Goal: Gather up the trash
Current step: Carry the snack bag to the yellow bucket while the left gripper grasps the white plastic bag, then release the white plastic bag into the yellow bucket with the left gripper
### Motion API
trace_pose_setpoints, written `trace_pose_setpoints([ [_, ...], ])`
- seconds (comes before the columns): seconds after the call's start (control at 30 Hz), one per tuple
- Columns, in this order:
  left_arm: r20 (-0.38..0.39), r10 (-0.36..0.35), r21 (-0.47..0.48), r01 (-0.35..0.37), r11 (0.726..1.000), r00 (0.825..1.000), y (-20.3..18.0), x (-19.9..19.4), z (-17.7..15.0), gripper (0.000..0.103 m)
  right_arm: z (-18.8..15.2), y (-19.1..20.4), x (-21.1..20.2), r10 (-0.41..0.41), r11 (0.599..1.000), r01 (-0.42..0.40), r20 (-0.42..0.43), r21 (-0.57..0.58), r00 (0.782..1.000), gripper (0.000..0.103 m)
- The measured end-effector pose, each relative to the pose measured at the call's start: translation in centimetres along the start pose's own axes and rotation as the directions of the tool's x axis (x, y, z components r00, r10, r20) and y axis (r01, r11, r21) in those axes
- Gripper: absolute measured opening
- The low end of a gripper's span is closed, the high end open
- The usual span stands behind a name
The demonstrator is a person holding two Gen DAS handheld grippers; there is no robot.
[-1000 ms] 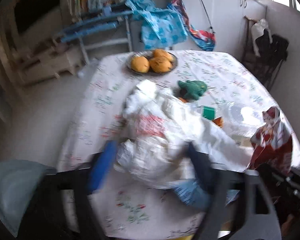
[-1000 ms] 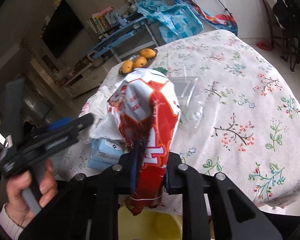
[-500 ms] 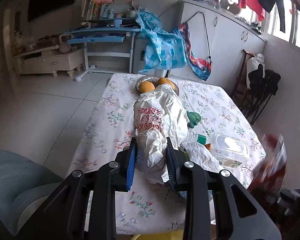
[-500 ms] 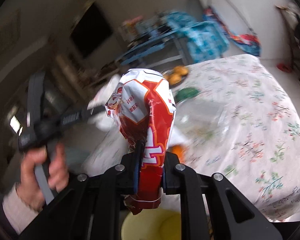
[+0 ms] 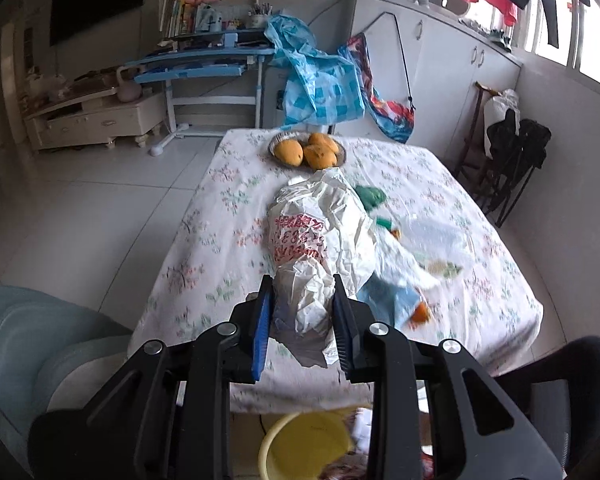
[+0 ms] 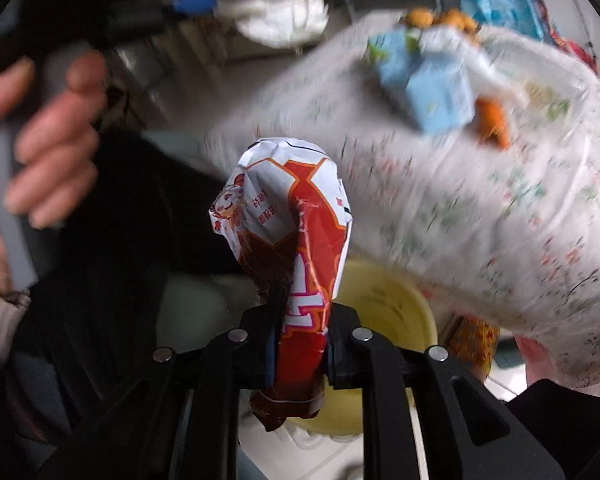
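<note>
1. Currently the left gripper (image 5: 302, 320) is clamped on a crumpled white plastic bag (image 5: 320, 240) with red print, at centre of the left wrist view; the bag is pinched at its lower bunched end and the rest fans out above the floral tablecloth (image 5: 220, 248).
2. Right gripper (image 6: 300, 344) is closed tight on a red-and-white snack wrapper (image 6: 292, 232), centre of the right wrist view, grip at the wrapper's lower twisted neck, top puffed out.
3. Yellow bin (image 6: 392, 296) sits low in frame, just behind the wrapper; also at bottom centre of the left view (image 5: 304, 444).
4. Handling, judged: both items are thin film, near weightless, soft, and they crush flat. The wrapper looks glossy, so likely slippery; hold the bunched neck, not a single layer.
5. The bag may cling to the pads on release; opening fully over the bin looks needed.
6. Left on the table: blue tissue pack (image 6: 432, 92), orange peel piece (image 6: 490, 122), clear plastic container (image 5: 440, 240), green item (image 5: 372, 196). The container looks stiffer, so grip its rim.
7. Plate of mangoes (image 5: 306, 150) at upper centre is not trash.
8. Right view is motion-blurred and table details are unclear.
</note>
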State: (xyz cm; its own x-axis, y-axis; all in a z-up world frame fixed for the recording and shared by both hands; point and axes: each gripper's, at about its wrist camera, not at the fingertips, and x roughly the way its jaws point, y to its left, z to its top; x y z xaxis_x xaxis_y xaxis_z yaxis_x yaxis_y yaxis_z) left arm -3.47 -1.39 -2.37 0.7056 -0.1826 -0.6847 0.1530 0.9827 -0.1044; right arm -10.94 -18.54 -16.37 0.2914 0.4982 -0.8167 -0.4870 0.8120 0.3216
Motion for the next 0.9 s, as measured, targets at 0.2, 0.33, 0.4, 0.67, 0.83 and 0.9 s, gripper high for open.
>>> trace_pose_setpoints([
  [0.2,-0.042,0.009,0.026,-0.008,1.0,0.999,-0.9,-0.2,-2.0,0.027,-0.3,-1.3,-1.1,-0.033,0.998,0.03,0.052,0.063,0.998,0.04],
  [0.33,-0.066,0.011,0.046,-0.008,0.999,0.998,-1.2,-0.3,-2.9,0.027,0.0,-3.1,-2.2,-0.075,0.991,0.06,0.129,0.118,0.989,0.04],
  [0.4,-0.081,0.009,0.06,-0.004,0.998,0.997,-1.6,-0.4,-3.4,0.027,0.1,-3.5,-3.3,-0.1,0.987,0.074,0.185,0.142,0.978,0.04],
  [0.67,-0.156,-0.005,0.126,0.025,0.992,0.988,-3.8,-0.3,-6.0,0.028,0.6,-5.2,-6.3,-0.16,0.971,0.084,0.348,0.223,0.924,0.042],
  [0.83,-0.285,-0.045,0.213,0.109,0.971,0.958,-5.6,0.3,-8.9,0.038,1.2,-5.6,-7.4,-0.19,0.961,0.084,0.411,0.264,0.892,0.045],
  [0.9,-0.306,-0.024,0.252,0.106,0.962,0.952,-6.0,0.5,-10.0,0.051,0.7,-5.7,-8.0,-0.196,0.958,0.081,0.419,0.277,0.887,0.046],
])
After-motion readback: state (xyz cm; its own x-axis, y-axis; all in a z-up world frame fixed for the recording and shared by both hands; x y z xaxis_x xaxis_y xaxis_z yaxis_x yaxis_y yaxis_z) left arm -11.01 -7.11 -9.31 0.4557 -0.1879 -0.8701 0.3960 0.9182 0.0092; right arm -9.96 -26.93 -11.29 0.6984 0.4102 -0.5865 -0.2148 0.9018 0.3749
